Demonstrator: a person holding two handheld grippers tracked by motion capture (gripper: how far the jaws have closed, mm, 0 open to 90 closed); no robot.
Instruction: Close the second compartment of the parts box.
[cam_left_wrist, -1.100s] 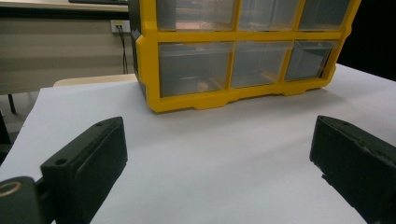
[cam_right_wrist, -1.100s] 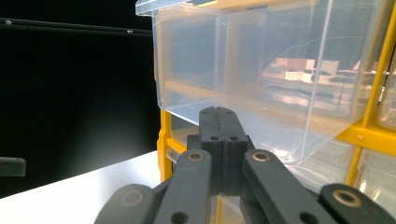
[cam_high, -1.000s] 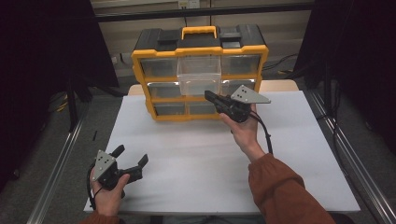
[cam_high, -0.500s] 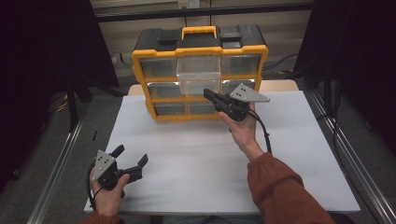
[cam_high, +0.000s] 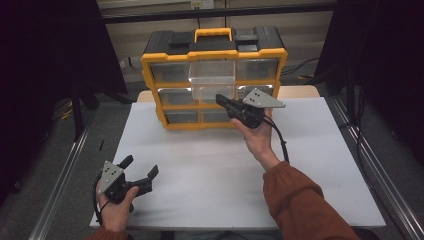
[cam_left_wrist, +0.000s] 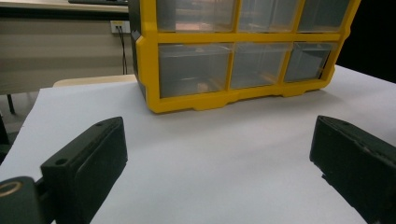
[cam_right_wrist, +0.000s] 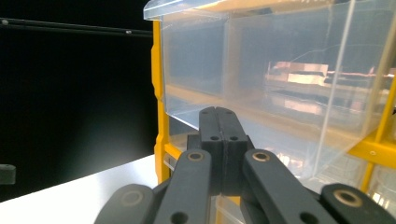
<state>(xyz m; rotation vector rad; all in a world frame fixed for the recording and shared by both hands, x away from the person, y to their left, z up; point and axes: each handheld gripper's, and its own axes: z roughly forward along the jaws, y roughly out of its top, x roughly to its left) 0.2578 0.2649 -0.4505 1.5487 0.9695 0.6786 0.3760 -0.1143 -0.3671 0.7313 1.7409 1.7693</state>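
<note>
While the left gripper (cam_high: 139, 171) sits low near the front left corner of the white table (cam_high: 320, 165), its two black jaws are spread wide apart with nothing between them. A hand (cam_high: 116, 207) holds it from below. In the left gripper view, the jaws stand far apart and the yellow drawer box (cam_left_wrist: 243, 44) is well ahead of them, with bare white table in between. Going to the middle, the yellow drawer box stands at the back of the table, with a black top and a yellow handle (cam_high: 213, 34). One clear drawer (cam_high: 211, 82) in the top row is pulled out toward the person. Over on the right, the right gripper (cam_high: 220, 99) is squeezed tight shut with nothing in it. Its tip is just under the front of the pulled-out drawer, but I cannot tell if it touches.
</note>
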